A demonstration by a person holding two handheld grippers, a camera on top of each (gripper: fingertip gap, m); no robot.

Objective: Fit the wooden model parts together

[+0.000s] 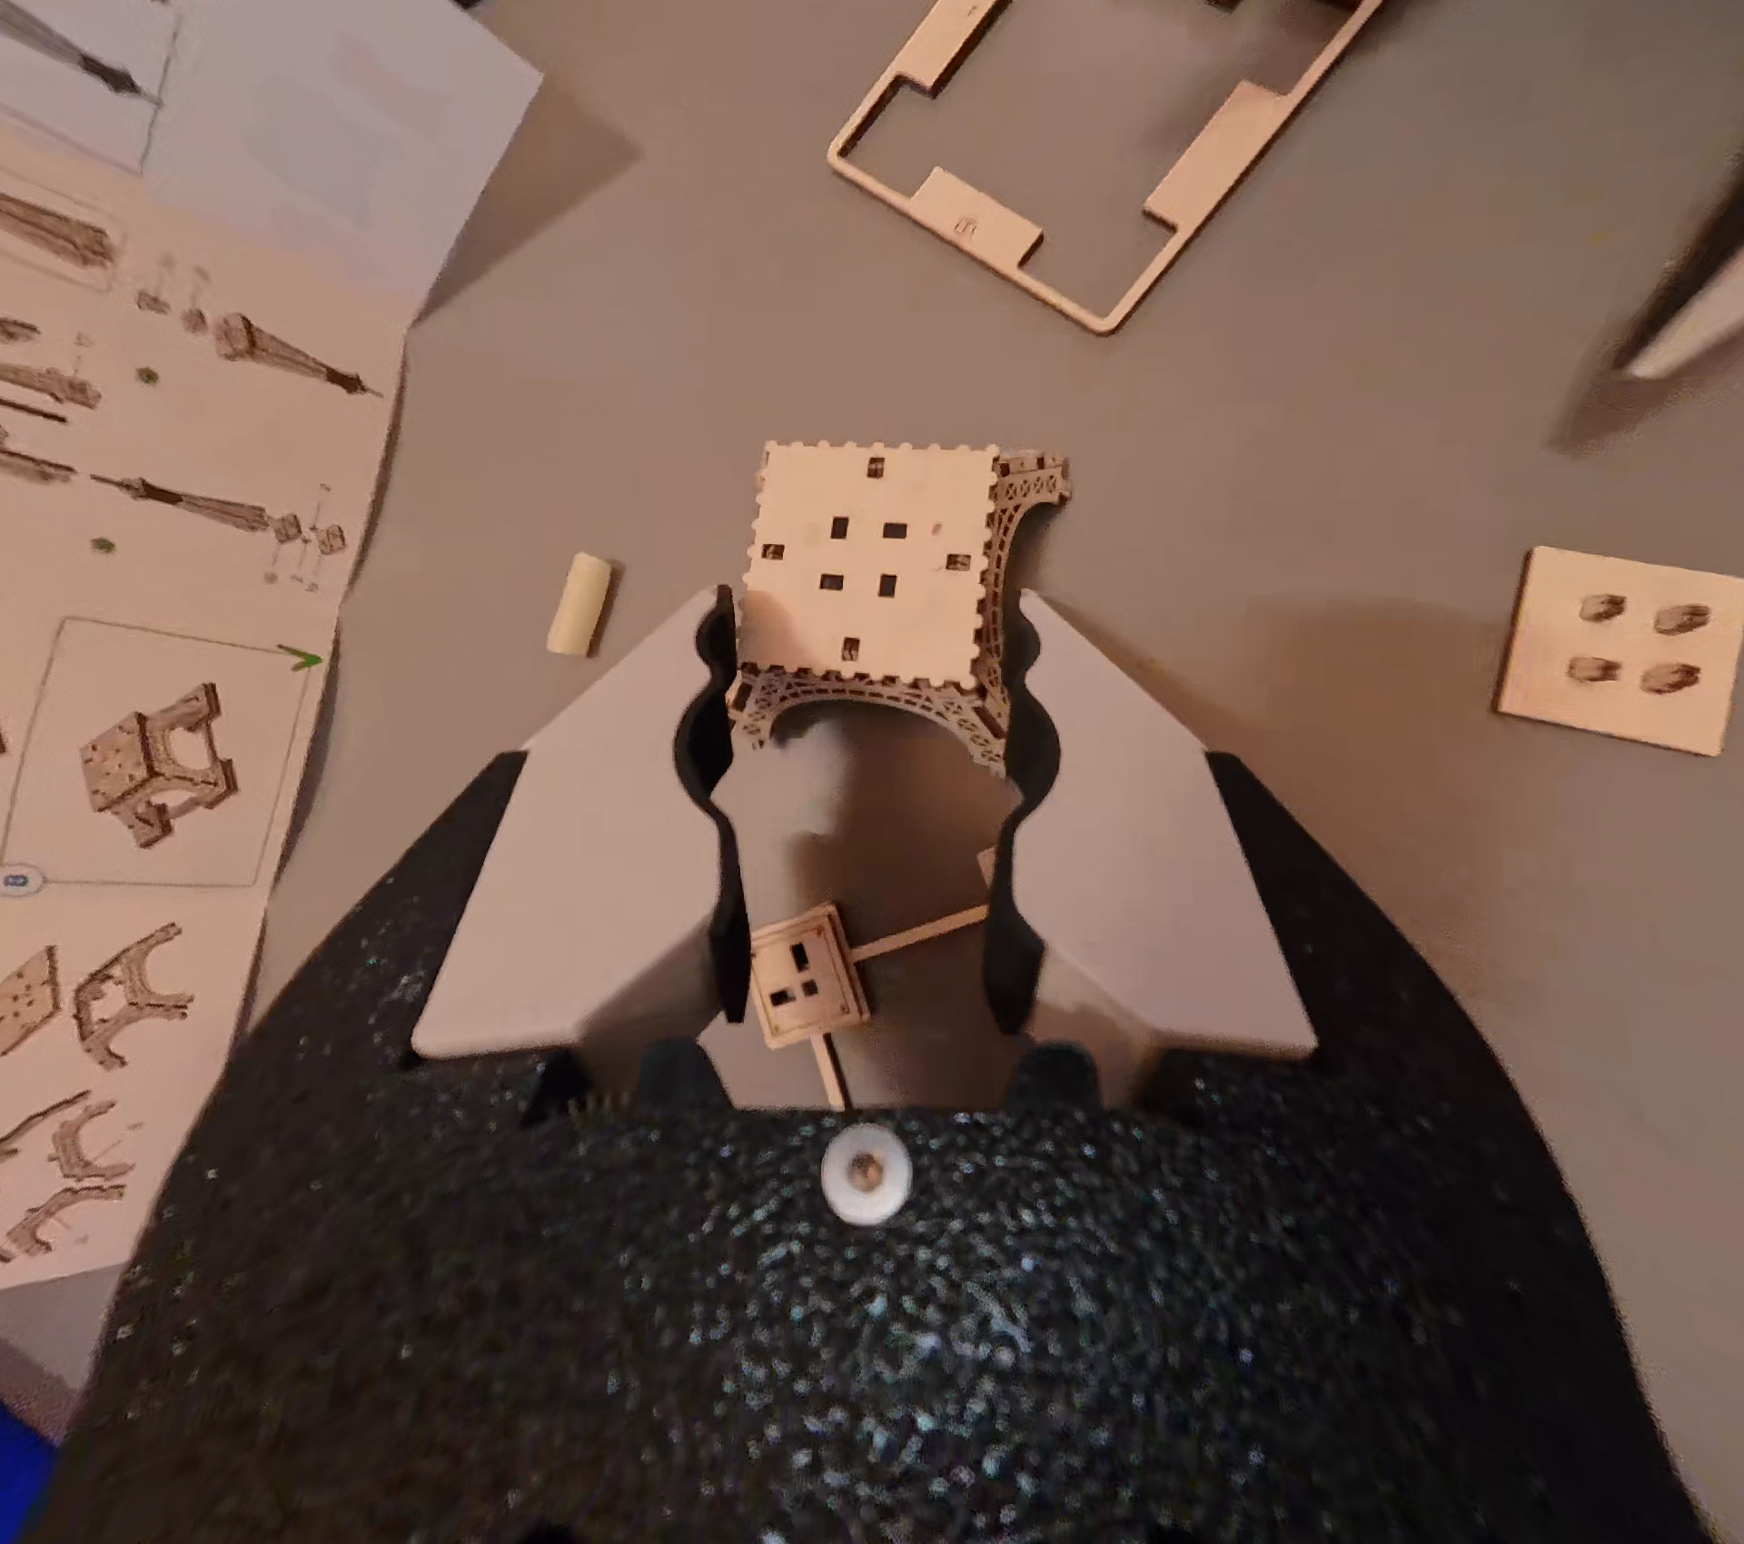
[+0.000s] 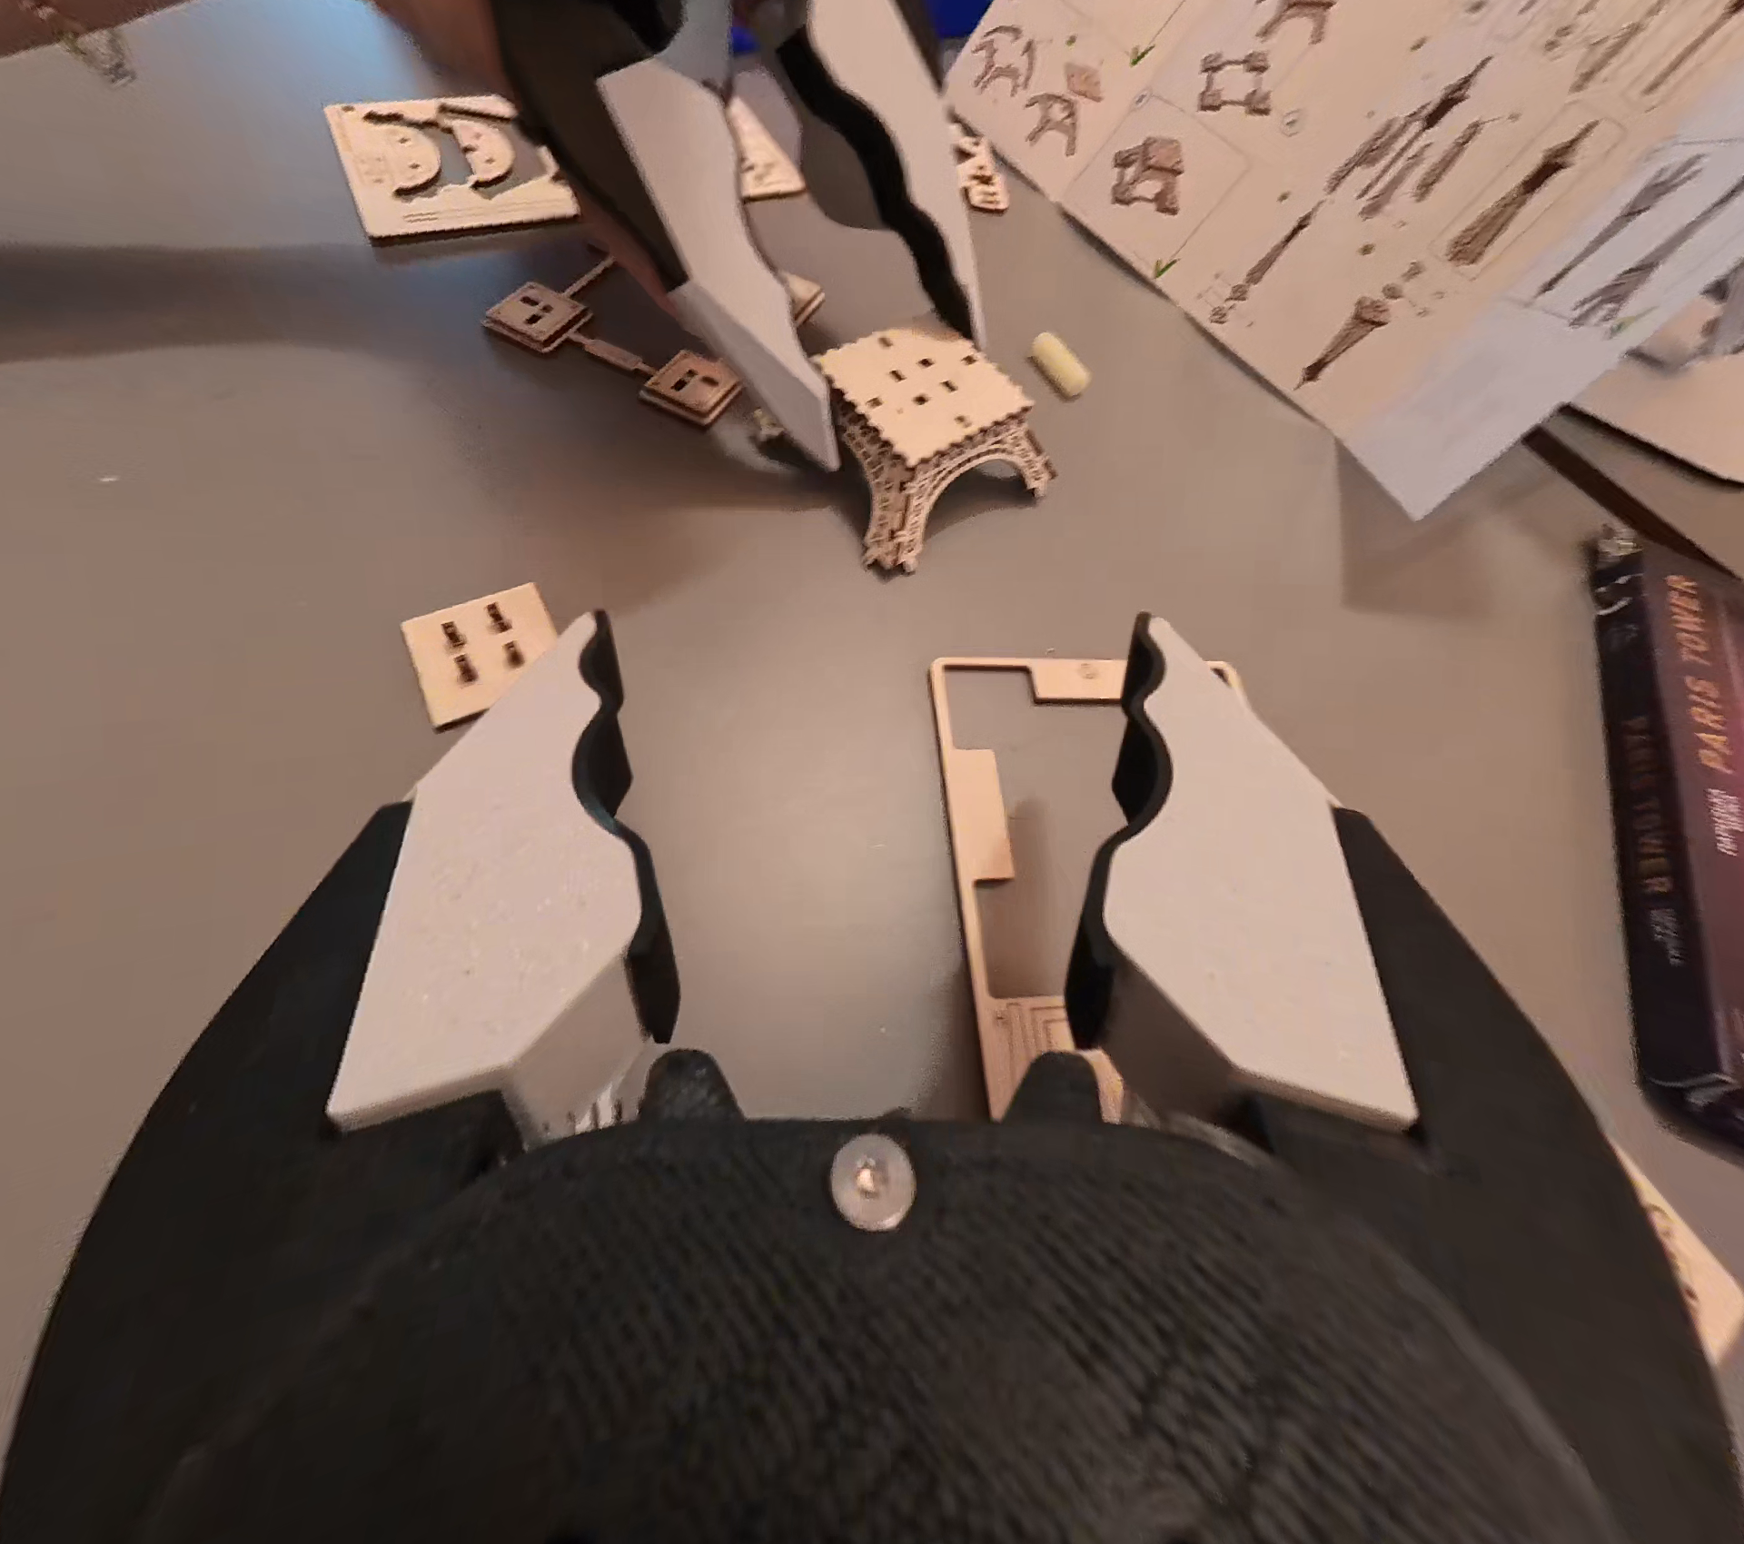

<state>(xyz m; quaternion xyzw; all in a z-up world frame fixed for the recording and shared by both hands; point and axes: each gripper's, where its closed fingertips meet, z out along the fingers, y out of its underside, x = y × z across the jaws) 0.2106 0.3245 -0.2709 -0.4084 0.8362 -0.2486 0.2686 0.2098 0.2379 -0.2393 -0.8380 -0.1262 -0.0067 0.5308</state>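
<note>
The wooden tower base (image 1: 873, 555), a square slotted platform on four arched lattice legs, stands on the grey table; it also shows in the right wrist view (image 2: 930, 404). My left gripper (image 1: 873, 621) is shut on its two sides, seen from the front in the right wrist view (image 2: 897, 385). A small square plate with four tabs (image 1: 1633, 649) lies to its right and also shows in the right wrist view (image 2: 477, 649). My right gripper (image 2: 873, 631) is open and empty, low over the table, short of the base.
An empty wooden cut-out frame (image 1: 953, 17) (image 2: 986, 819) lies under my right gripper. A chain of small square parts (image 1: 807, 975) (image 2: 613, 357), a cream stick (image 1: 580, 602) (image 2: 1059, 364), an instruction sheet (image 1: 189, 461) (image 2: 1368, 130), the kit box (image 2: 1689, 819) and a part sheet (image 2: 444, 168) surround the base. Some 10 cm of space lies between my two pairs of fingers. The cream stick (image 2: 1059, 364) lies some 5 cm from my left tips, 15 cm from my right tips. Seen from the left wrist view (image 1: 585, 600) as well.
</note>
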